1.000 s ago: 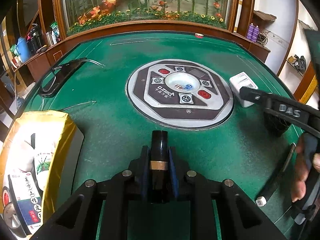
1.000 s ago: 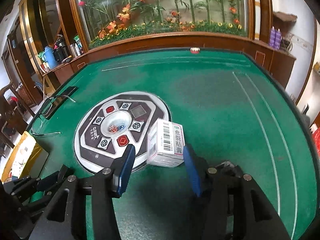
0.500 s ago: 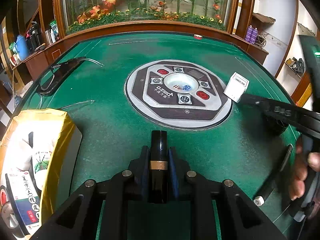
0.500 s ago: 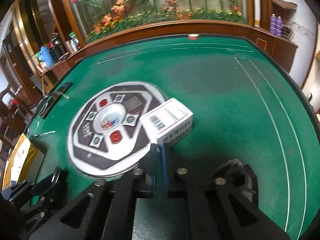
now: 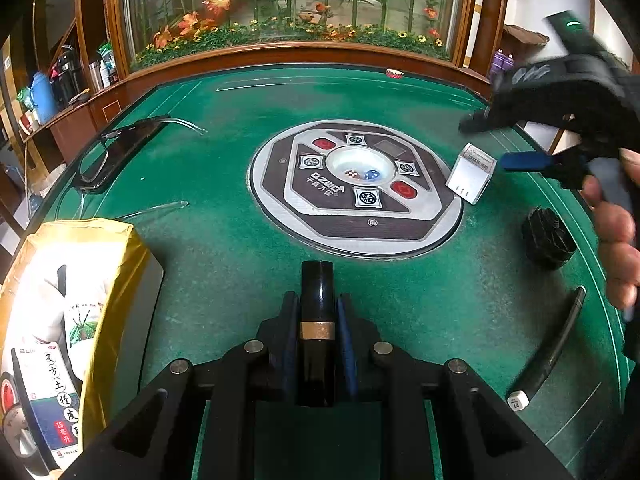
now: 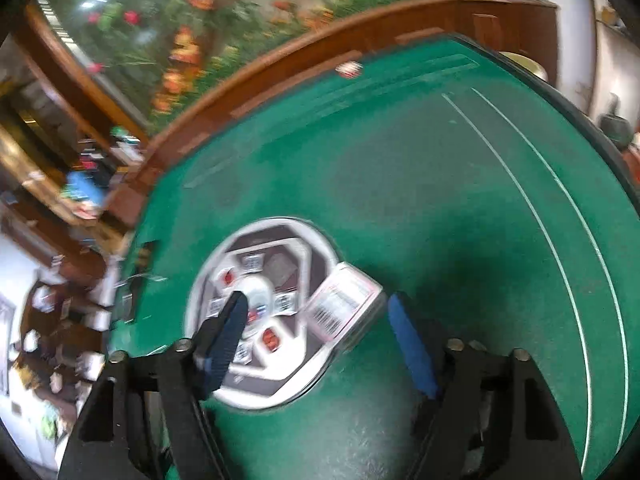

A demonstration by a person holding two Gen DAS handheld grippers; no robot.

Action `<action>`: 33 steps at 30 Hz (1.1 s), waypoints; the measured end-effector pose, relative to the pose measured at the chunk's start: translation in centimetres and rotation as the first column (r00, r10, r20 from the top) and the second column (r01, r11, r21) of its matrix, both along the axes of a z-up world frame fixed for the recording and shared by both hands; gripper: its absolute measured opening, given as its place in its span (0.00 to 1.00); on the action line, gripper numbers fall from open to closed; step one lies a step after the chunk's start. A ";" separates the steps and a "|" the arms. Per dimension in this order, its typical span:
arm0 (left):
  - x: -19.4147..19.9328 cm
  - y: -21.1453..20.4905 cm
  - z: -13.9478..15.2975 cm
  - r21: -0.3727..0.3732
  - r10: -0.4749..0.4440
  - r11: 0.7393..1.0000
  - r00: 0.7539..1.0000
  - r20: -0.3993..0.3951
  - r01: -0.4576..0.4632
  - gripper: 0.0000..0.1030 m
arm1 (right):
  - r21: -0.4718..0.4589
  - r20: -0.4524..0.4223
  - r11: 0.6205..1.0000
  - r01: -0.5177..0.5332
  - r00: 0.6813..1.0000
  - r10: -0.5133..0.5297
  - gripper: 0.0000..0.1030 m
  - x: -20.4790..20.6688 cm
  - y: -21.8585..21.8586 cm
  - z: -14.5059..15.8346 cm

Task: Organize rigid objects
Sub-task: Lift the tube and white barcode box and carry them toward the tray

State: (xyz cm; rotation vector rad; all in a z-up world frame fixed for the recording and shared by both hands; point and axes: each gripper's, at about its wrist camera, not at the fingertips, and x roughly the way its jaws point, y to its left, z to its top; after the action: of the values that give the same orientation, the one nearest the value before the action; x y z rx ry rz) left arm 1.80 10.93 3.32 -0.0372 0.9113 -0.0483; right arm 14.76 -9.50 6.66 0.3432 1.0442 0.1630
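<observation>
Looking at a green felt surface [image 5: 224, 264] with a round control panel [image 5: 356, 188] in the middle, wood trim and a glass case of fake flowers [image 5: 288, 4] behind. We count one white box [image 5: 470, 174] tilted at the panel's rim, one black cylinder [image 5: 317, 320] pinched tight in the left gripper [image 5: 318, 344], one yellow bag [image 5: 72, 312], two dice. The right gripper [image 6: 320, 332] fingers have just been opening, box between them, untouched.
</observation>
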 end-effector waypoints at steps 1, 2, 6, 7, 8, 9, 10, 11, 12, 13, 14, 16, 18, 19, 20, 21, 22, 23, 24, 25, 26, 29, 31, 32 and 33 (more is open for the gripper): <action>0.0 0.1 0.0 -0.007 0.000 1.000 1.000 0.000 0.000 0.18 | -0.031 -0.037 0.999 0.017 0.999 -0.018 0.46 0.6 0.3 -0.6; 0.0 0.1 0.0 -0.008 0.000 1.000 1.000 0.000 0.000 0.18 | -0.054 -0.075 0.998 0.038 0.996 -0.042 0.45 0.9 0.4 -1.2; 0.0 0.0 0.0 -0.003 -0.001 1.000 1.000 0.000 0.001 0.18 | -0.083 -0.081 0.994 0.071 0.994 -0.078 0.46 1.4 0.7 -1.7; 0.0 0.0 0.0 -0.005 0.000 1.000 1.000 0.000 0.000 0.18 | -0.105 -0.078 0.993 0.057 0.995 -0.065 0.46 1.4 1.2 -1.7; 0.0 -0.1 0.0 -0.003 0.001 1.000 1.000 0.000 -0.001 0.18 | -0.100 -0.079 0.994 0.048 0.995 -0.056 0.46 1.4 1.6 -1.7; 0.0 -0.2 0.0 -0.001 0.001 1.000 1.000 0.001 -0.001 0.18 | -0.085 -0.082 0.995 0.042 0.995 -0.049 0.46 1.5 1.6 -1.8; 0.0 -0.2 0.0 -0.002 0.000 1.000 1.000 0.001 0.000 0.18 | -0.079 -0.095 0.997 0.028 0.995 -0.035 0.46 1.7 2.0 -2.0; 0.0 -0.2 0.0 -0.004 0.000 1.000 1.000 0.001 0.000 0.18 | -0.075 -0.105 0.997 0.020 0.994 -0.028 0.46 2.0 2.2 -2.2; 0.0 -0.1 0.0 -0.011 0.000 1.000 1.000 0.001 0.000 0.18 | -0.064 -0.109 0.998 0.024 0.994 -0.031 0.46 2.3 2.3 -2.6; 0.0 -0.1 0.0 -0.016 0.001 1.000 1.000 0.000 -0.001 0.18 | -0.056 -0.102 0.998 0.022 0.994 -0.027 0.43 2.2 2.5 -3.0; 0.0 -0.1 0.1 -0.017 0.001 1.000 1.000 0.001 -0.001 0.18 | -0.063 -0.089 0.998 0.015 0.996 -0.020 0.39 2.3 2.4 -3.0; -0.1 -0.2 0.1 -0.010 0.001 1.000 1.000 0.001 -0.001 0.18 | -0.064 -0.064 0.998 0.006 0.998 -0.010 0.38 2.0 2.1 -2.8; -0.1 -0.2 0.1 -0.015 0.001 1.000 1.000 0.001 -0.001 0.18 | -0.013 -0.062 1.000 -0.010 0.998 0.009 0.37 1.3 1.7 -2.6; -0.1 -0.2 0.1 -0.017 0.001 1.000 1.000 0.001 -0.001 0.18 | 0.001 -0.054 1.000 -0.020 0.998 0.020 0.37 0.8 1.5 -2.4; -0.1 -0.2 0.1 -0.018 0.000 1.000 1.000 0.003 0.000 0.17 | 0.010 -0.041 0.999 -0.036 0.999 0.036 0.37 0.0 1.4 -2.2; -0.2 -0.3 0.1 -0.021 -0.002 1.000 1.000 0.003 0.002 0.17 | 0.041 -0.016 0.996 -0.077 0.997 0.078 0.37 -1.4 1.6 -1.9; -0.2 -0.1 0.1 -0.024 -0.001 1.000 1.000 0.004 0.001 0.17 | 0.045 -0.001 0.993 -0.107 0.994 0.107 0.37 -2.7 2.0 -1.9; -0.2 0.0 0.1 -0.030 0.003 1.000 1.000 0.004 -0.003 0.17 | 0.044 0.013 0.991 -0.126 0.992 0.125 0.37 -3.7 2.1 -1.8; -0.2 0.3 0.2 -0.040 0.012 0.999 1.000 0.007 -0.012 0.17 | 0.053 0.041 0.987 -0.154 0.988 0.152 0.37 -5.0 2.5 -1.9; -0.3 0.4 0.2 -0.047 0.019 0.999 1.000 0.008 -0.019 0.17 | 0.078 0.076 0.978 -0.194 0.979 0.188 0.37 -6.3 2.9 -2.1; -0.3 0.7 0.2 -0.055 0.027 0.998 1.000 0.010 -0.027 0.17 | 0.078 0.092 0.972 -0.221 0.973 0.213 0.37 -7.3 3.1 -2.4; -0.3 0.9 0.3 -0.065 0.030 0.997 0.999 0.016 -0.029 0.17 | 0.005 0.120 0.954 -0.300 0.947 0.297 0.37 -7.9 5.2 -2.9; -0.3 0.9 0.3 -0.068 0.025 0.997 0.999 0.019 -0.024 0.17 | -0.011 0.142 0.945 -0.326 0.935 0.324 0.37 -7.9 5.7 -2.6; -0.4 0.9 0.3 -0.068 0.026 0.997 0.999 0.023 -0.025 0.17 | -0.010 0.148 0.943 -0.332 0.932 0.330 0.37 -7.9 5.7 -2.5; -0.3 1.0 0.3 -0.069 0.030 0.997 0.999 0.021 -0.028 0.17 | -0.007 0.157 0.942 -0.336 0.930 0.333 0.37 -7.9 5.6 -2.3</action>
State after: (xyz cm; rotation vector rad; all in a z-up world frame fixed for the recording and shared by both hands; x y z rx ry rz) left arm 1.45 11.96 3.64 -0.1131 0.8869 -0.0530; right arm 6.82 -3.86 4.40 0.1638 0.9391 0.5001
